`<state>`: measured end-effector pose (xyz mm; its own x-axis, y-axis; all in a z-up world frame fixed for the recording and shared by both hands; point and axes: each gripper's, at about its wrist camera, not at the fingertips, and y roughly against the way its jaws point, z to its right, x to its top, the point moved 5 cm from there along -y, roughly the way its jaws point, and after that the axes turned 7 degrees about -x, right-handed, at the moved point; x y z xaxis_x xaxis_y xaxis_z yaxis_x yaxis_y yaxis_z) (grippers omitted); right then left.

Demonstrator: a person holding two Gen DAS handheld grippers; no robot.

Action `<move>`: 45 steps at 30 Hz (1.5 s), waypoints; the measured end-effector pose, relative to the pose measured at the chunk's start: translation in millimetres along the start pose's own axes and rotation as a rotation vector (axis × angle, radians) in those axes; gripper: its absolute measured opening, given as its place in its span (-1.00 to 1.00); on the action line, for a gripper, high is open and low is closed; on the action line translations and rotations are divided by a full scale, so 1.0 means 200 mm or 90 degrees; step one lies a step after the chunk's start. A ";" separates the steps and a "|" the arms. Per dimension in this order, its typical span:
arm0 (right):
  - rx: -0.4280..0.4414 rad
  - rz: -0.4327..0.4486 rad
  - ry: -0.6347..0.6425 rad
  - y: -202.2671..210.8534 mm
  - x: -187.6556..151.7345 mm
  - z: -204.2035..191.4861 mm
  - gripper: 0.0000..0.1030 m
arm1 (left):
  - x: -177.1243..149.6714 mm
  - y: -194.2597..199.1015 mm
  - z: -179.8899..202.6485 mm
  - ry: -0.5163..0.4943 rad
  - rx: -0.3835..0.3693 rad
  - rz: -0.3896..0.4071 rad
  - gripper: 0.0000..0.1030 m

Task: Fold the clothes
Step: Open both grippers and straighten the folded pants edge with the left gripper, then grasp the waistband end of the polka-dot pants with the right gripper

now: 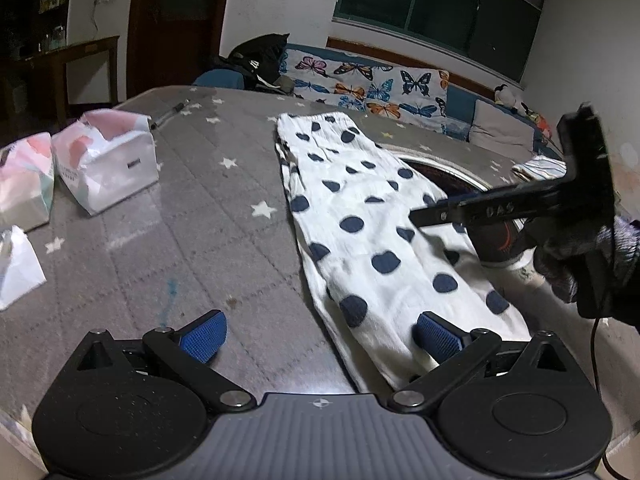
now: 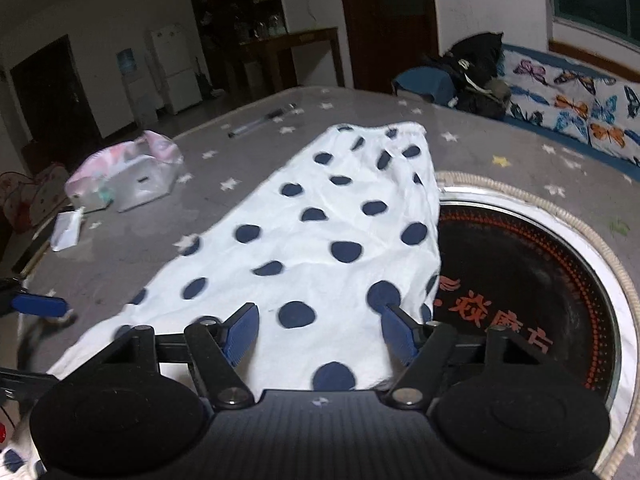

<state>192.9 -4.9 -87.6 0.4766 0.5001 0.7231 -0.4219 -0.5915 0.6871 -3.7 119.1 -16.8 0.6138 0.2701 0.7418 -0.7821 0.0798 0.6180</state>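
White trousers with navy polka dots [image 1: 360, 216] lie folded lengthwise on the grey star-patterned table [image 1: 180, 208], waistband at the far end. They also show in the right wrist view [image 2: 320, 232]. My left gripper [image 1: 320, 336] is open and empty just above the near hem, its right pad over the cloth. My right gripper [image 2: 318, 332] is open and empty, low over the near end of the trousers; it shows from the side in the left wrist view [image 1: 500, 212].
A round black induction hob [image 2: 528, 280] is set into the table, partly under the trousers' right edge. Tissue packs [image 1: 108, 160] and a pen [image 1: 170, 114] lie at the left. A small folded striped cloth [image 1: 540, 168] lies far right. A butterfly-print sofa [image 1: 380, 88] stands behind.
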 end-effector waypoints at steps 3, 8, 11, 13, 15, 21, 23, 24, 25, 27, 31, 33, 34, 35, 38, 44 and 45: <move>-0.001 -0.008 0.001 -0.03 0.01 0.02 0.33 | 0.05 0.00 -0.01 -0.002 0.005 0.010 1.00; -0.001 0.004 0.001 -0.07 0.09 0.04 0.33 | 0.14 -0.06 0.01 -0.008 -0.001 0.020 1.00; -0.005 -0.004 0.002 -0.13 0.13 0.07 0.33 | 0.18 -0.12 0.03 -0.020 -0.008 0.019 1.00; -0.008 -0.015 -0.001 -0.18 0.15 0.09 0.33 | 0.20 -0.16 0.05 -0.029 -0.011 0.014 1.00; -0.012 -0.018 0.004 -0.22 0.17 0.10 0.33 | 0.21 -0.20 0.07 -0.035 -0.012 0.008 1.00; -0.004 -0.014 0.041 -0.28 0.27 0.08 0.30 | 0.23 -0.27 0.08 -0.041 -0.023 0.000 1.00; 0.001 -0.014 0.055 -0.32 0.31 0.07 0.21 | 0.23 -0.28 0.08 -0.040 -0.027 -0.002 1.00; -0.001 -0.016 0.059 -0.35 0.33 0.07 0.20 | 0.23 -0.29 0.08 -0.039 -0.029 -0.004 1.00; -0.003 -0.018 0.063 -0.38 0.34 0.07 0.19 | 0.23 -0.30 0.08 -0.039 -0.031 -0.006 1.00; -0.008 -0.021 0.068 -0.43 0.37 0.07 0.17 | 0.22 -0.31 0.08 -0.039 -0.033 -0.011 1.00; -0.024 -0.028 0.067 -0.52 0.43 0.12 0.15 | 0.19 -0.33 0.06 -0.040 -0.032 -0.026 1.00; -0.028 -0.025 0.069 -0.54 0.46 0.13 0.15 | 0.18 -0.34 0.04 -0.037 -0.031 -0.032 1.00; -0.028 -0.022 0.071 -0.55 0.48 0.13 0.15 | 0.18 -0.34 0.03 -0.034 -0.031 -0.033 1.00; -0.023 -0.020 0.073 -0.55 0.50 0.13 0.15 | 0.17 -0.35 0.03 -0.031 -0.031 -0.035 1.00; -0.013 -0.023 0.079 -0.60 0.54 0.12 0.15 | 0.17 -0.35 0.02 -0.031 -0.031 -0.033 1.00; -0.038 -0.018 0.080 -0.71 0.62 0.15 0.15 | 0.16 -0.35 0.03 -0.031 -0.032 -0.029 1.00; -0.039 -0.016 0.077 -0.71 0.64 0.15 0.15 | 0.16 -0.35 0.02 -0.028 -0.033 -0.028 1.00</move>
<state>336.8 122.9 -94.9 0.3922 0.5894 0.7062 -0.4585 -0.5403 0.7056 70.7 117.7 -34.4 0.6513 0.2221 0.7256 -0.7579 0.1412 0.6370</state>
